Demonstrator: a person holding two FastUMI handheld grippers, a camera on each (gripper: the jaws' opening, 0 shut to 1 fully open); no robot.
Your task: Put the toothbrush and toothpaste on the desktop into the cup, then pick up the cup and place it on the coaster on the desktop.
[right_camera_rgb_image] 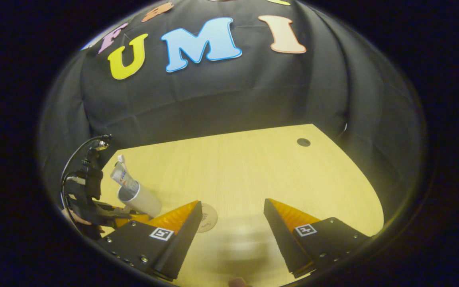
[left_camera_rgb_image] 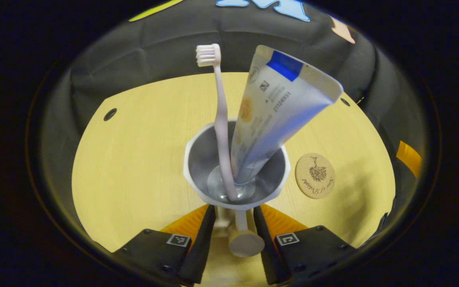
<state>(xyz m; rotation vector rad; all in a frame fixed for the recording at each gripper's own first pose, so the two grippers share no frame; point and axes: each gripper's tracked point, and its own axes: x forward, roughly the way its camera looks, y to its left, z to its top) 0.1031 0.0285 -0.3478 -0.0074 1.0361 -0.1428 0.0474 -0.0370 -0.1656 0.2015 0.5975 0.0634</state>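
Jaws first: in the left gripper view the left gripper (left_camera_rgb_image: 233, 227) has its two dark fingers closed in around the cup's handle (left_camera_rgb_image: 243, 237), one on each side of the handle and right up against it, so it looks like a real pinch, though I can't see the pads actually biting. Over in the right gripper view the right gripper (right_camera_rgb_image: 232, 223) is spread wide with nothing between its fingers, just hanging above the bench (right_camera_rgb_image: 253, 167).

Just past the left fingers sits the cup (left_camera_rgb_image: 197, 159), with the toothbrush (left_camera_rgb_image: 220, 131) standing head up inside and the toothpaste (left_camera_rgb_image: 271, 115) tube leaning hard toward the right rim. So I'd say the loading part is done and the carry is what's left.

A bit further out, the coaster (left_camera_rgb_image: 315, 175) lies flat on the bench, near the cup's right side but apart from it.

My worry: holding by the handle alone means the cup can swing or tip, and that top-heavy tube could flop out or drag it over. A fast set-down could also catch the coaster's edge and leave the cup half on.
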